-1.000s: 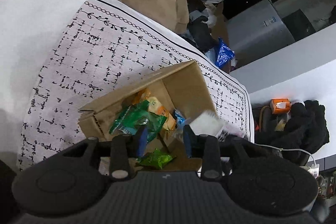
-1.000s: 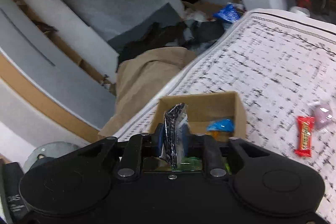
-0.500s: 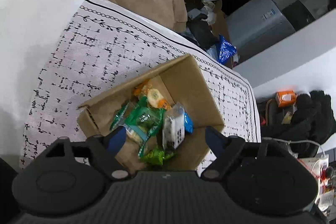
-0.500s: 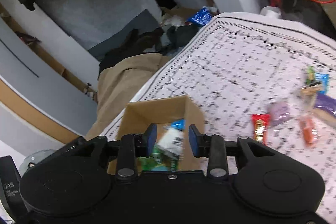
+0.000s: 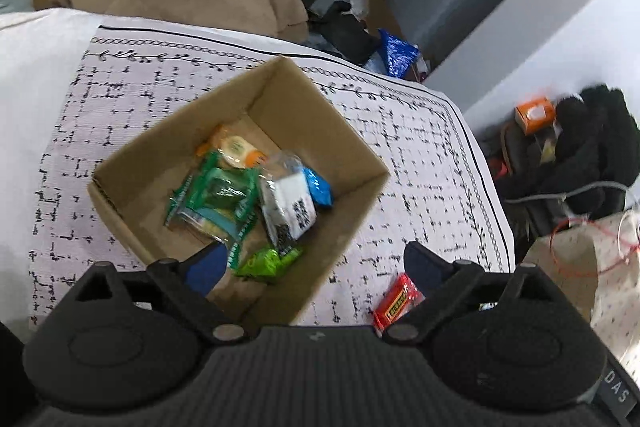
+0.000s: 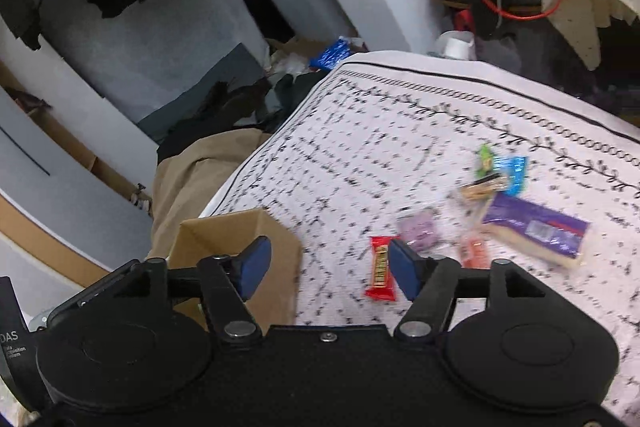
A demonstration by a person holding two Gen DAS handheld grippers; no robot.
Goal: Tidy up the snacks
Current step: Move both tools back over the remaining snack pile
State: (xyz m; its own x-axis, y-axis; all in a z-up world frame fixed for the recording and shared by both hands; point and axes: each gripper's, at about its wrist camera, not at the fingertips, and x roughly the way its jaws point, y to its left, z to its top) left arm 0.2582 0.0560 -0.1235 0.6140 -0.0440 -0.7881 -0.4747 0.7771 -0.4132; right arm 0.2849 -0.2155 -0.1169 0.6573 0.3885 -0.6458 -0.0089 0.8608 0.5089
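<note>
Both claws spread wide, nothing held. My left gripper (image 5: pixel 310 265) hangs over the near corner of the open brown cardboard box (image 5: pixel 344 131); my right gripper (image 6: pixel 328 267) hangs just right of that same box (image 6: pixel 240 227), above the white black-flecked cloth (image 6: pixel 380 131).

Inside the box, left view: a green-and-clear packet (image 5: pixel 216 199), a clear pouch with a white label (image 5: pixel 288 207), a blue wrapper (image 5: pixel 318 187), an orange-and-cream packet (image 5: pixel 236 147), a small lime-green wrapper (image 5: pixel 264 263).

Loose on the cloth: the red rectangular candy bar (image 6: pixel 380 273), lying flat. In the right view it sits just inside the right-hand fingertip (image 6: pixel 404 275), long axis running roughly along the fingers, away from me. The same bar (image 5: pixel 396 301) shows in the left view, under that claw's right finger.

Farther right, well apart from the box: a pale purple wrapper (image 6: pixel 418 229), an orange wrapper (image 6: pixel 474 249), a long purple-topped pack (image 6: pixel 536 229), a tan bar (image 6: pixel 482 187), a light-blue packet (image 6: pixel 512 173), a small green sweet (image 6: pixel 485 159). Edges blurred.

Judgement: either claw is near the bar; the right looks better lined up to close across its short width.
</note>
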